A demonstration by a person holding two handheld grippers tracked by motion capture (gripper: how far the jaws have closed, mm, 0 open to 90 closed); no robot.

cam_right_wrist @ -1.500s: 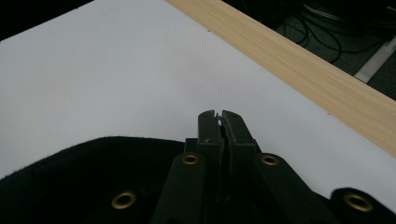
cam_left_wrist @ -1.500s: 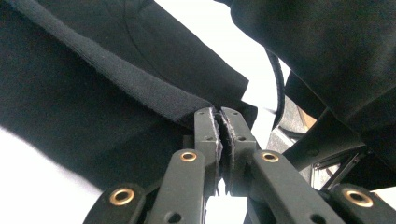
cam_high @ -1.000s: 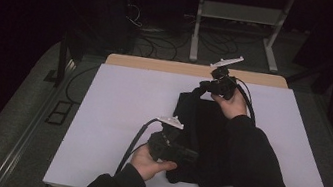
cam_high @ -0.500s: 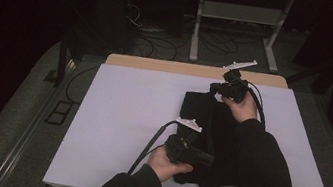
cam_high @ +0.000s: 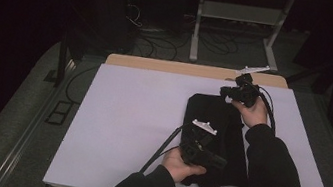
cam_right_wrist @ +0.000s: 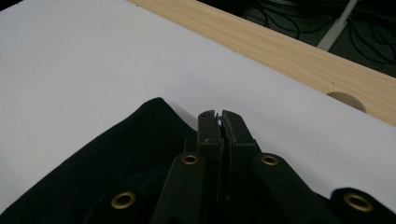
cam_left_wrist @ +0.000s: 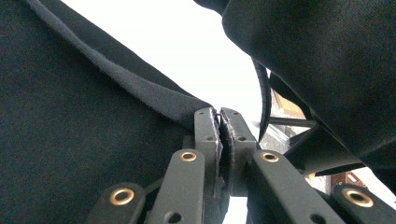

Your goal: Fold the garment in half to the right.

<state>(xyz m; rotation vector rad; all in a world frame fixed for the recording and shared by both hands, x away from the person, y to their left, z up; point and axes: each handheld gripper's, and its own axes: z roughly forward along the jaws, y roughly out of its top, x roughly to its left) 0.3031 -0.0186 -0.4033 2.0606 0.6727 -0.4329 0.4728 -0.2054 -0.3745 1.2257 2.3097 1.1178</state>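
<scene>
**Both grippers carry the black cloth toward the right side of the table**

Both hands have shifted rightward across the table since a second ago, and the dark cloth has travelled with them. The left gripper, low in the high view, sat nearer the middle of the white sheet before; it is now closer to the person's right sleeve. In the left gripper view its jaws are pressed together on a folded hem of the black cloth, the edge of the fabric running up and away to the upper left from the pinch. The right gripper has moved from above the cloth's far corner out toward the far right part of the table, and its grey plate now stands over the wooden strip at the back edge. In the right gripper view its jaws are closed tight, with the cloth bunched under and around them; a thin edge of fabric seems caught between them, though that is hard to make out.

The black cloth now lies as a long narrow shape on the right half of the white table, stretched between the two grippers, where earlier it sat nearer the centre. The table's left half is bare white.
</scene>
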